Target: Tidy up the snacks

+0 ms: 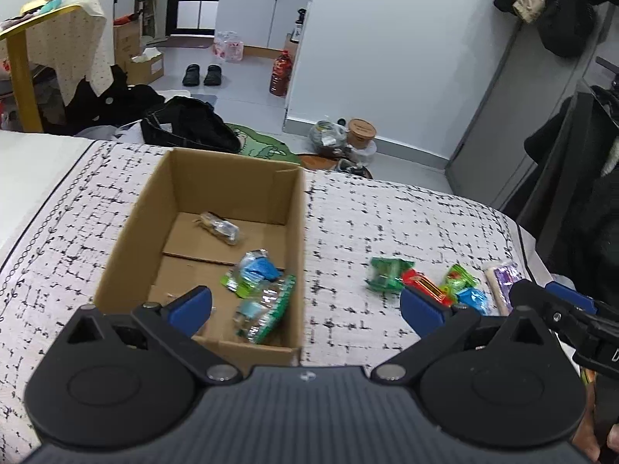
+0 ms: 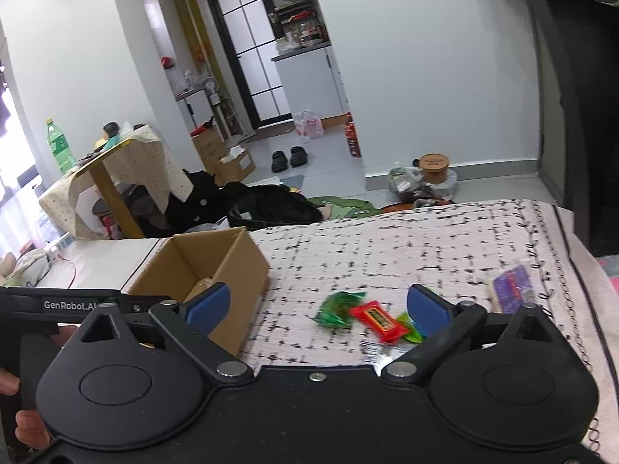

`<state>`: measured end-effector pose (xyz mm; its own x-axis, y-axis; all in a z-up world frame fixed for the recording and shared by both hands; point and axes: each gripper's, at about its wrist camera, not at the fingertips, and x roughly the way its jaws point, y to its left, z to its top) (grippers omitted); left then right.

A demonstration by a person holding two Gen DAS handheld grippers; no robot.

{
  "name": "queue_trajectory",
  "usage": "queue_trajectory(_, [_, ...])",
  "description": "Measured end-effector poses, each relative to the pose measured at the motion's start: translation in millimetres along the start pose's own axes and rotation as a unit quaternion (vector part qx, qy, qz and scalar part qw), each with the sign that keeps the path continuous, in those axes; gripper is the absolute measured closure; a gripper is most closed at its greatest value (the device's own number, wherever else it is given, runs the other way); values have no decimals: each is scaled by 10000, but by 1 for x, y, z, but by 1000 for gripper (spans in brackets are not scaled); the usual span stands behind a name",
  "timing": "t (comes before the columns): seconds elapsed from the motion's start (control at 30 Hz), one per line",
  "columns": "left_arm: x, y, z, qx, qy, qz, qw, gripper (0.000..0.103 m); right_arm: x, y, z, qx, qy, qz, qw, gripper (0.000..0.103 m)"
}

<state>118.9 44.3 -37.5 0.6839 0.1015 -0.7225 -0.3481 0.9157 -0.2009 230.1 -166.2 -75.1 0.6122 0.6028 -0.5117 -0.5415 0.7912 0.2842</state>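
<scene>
- Nearest, the left gripper [image 1: 305,309] fills the bottom of the left wrist view, its blue-padded jaws spread wide with nothing between them; one pad hangs over the near corner of the box, the other over the cloth beside the loose snacks.
- Likewise the right gripper [image 2: 317,305] spans the bottom of the right wrist view, jaws apart and holding nothing, above the loose packets.
- Just beyond, at centre left of the left wrist view, an open cardboard box [image 1: 127,239] sits on a white bedspread [image 1: 406,224] with a black crosshatch print and a chain border.
- Inside the box lie three crinkly wrapped snacks: a green-edged clear packet [image 1: 265,311] against the right wall, a blue-and-green packet [image 1: 253,270] just behind it, and a clear packet [image 1: 220,228] near the far wall.
- To the lower right of the box, on the cloth, a cluster lies loose: a green packet [image 1: 385,274], a glossy red bar [image 1: 425,286] touching it, a small green-and-red packet [image 1: 460,276], a blue packet [image 1: 474,297], and a purple packet [image 1: 503,282] at the edge.
- Farthest, in the upper centre, black slippers [image 1: 202,74] sit on the pale floor.
</scene>
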Motion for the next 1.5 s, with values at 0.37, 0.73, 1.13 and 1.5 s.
queue_trajectory(0.37, [5,-34,-7,183,24,-168,9997,0,-15,-37,-12,224,-64,-245,9994,0])
queue_trajectory(0.73, [21,-67,-12,329,77,-328,9989,1,-19,-68,-24,312,-15,-500,9983,0])
queue_trajectory(1.13, [57,-89,-8,528,164,-666,9962,6,-7,-95,-27,462,168,-594,9970,16])
queue_trajectory(1.5, [101,-89,-1,586,278,-607,9960,28,26,-100,-27,457,489,-465,9967,30])
